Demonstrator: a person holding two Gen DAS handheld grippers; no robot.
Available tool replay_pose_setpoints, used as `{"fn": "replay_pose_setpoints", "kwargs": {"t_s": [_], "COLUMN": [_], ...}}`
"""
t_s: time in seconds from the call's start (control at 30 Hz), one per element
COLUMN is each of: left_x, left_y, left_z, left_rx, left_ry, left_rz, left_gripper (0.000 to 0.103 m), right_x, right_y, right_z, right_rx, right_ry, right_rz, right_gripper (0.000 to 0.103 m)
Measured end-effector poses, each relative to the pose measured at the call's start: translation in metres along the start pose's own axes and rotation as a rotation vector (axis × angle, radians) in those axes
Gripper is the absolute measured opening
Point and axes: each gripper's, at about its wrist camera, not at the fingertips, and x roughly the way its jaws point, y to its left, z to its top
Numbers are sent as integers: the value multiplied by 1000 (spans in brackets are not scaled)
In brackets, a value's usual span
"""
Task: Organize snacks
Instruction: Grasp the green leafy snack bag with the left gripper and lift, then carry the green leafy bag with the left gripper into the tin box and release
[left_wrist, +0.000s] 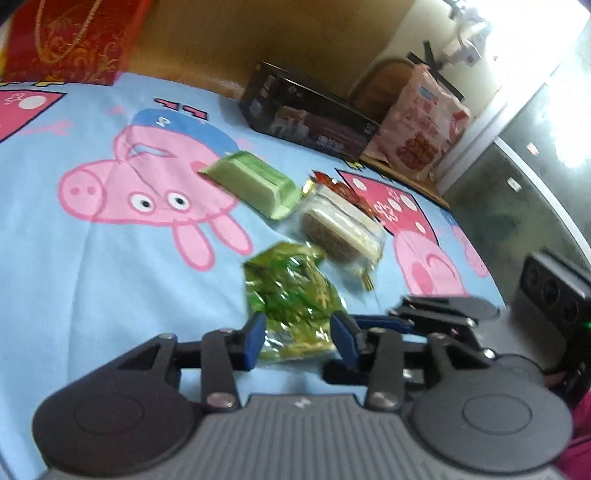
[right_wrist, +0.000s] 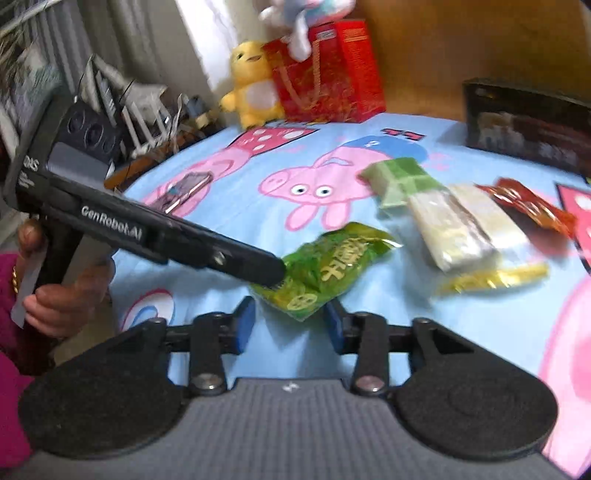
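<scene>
Blue cartoon-pig sheet (left_wrist: 74, 277) covers the bed. Black box (left_wrist: 310, 114) stands at the far edge, w/ a pink bag (left_wrist: 424, 122) beside it. Left hand-held gripper (left_wrist: 298, 339): jaws part-open, green foil snack (left_wrist: 291, 295) between them; contact can't be told. Right hand-held gripper (right_wrist: 290, 325): part-open, foil snack's corner between the pads, not pressed. Pale green pack (left_wrist: 255, 181) and clear-wrapped cake (left_wrist: 343, 229) lie just beyond, touching.
</scene>
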Motion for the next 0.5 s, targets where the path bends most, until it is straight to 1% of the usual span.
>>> {"fn": "replay_pose_setpoints", "kwargs": {"t_s": [0.1,0.2,0.23,0.3,0.37,0.4,0.47,0.5], "left_x": [-3,1,4,5,8,9,11,11], "left_y": [10,18,19,19,18,19,20,20], "left_z": [7,10,10,11,10,10,10,9], "left_rx": [-54,-97,-106,-105,-108,-117,-133,-137], "left_ry": [-14,-2,3,-2,-5,-6,-18,-23], "left_rz": [10,9,4,-7,-19,-34,-50,-53], "left_gripper": [45,47,47,50,50,50,51,51], "right_x": [-6,-7,-6,1,8,10,15,16], "right_y": [-13,-24,-25,-23,-18,-18,-18,-20], "right_z": [-1,-1,-1,1,2,2,2,1], "right_rx": [70,132,143,136,126,125,130,143], "right_ry": [-37,-41,-38,-34,-40,-38,-53,-60], "right_rz": [-6,5,12,29,38,43,27,17], "right_gripper": [49,49,49,48,46,40,26,17]}}
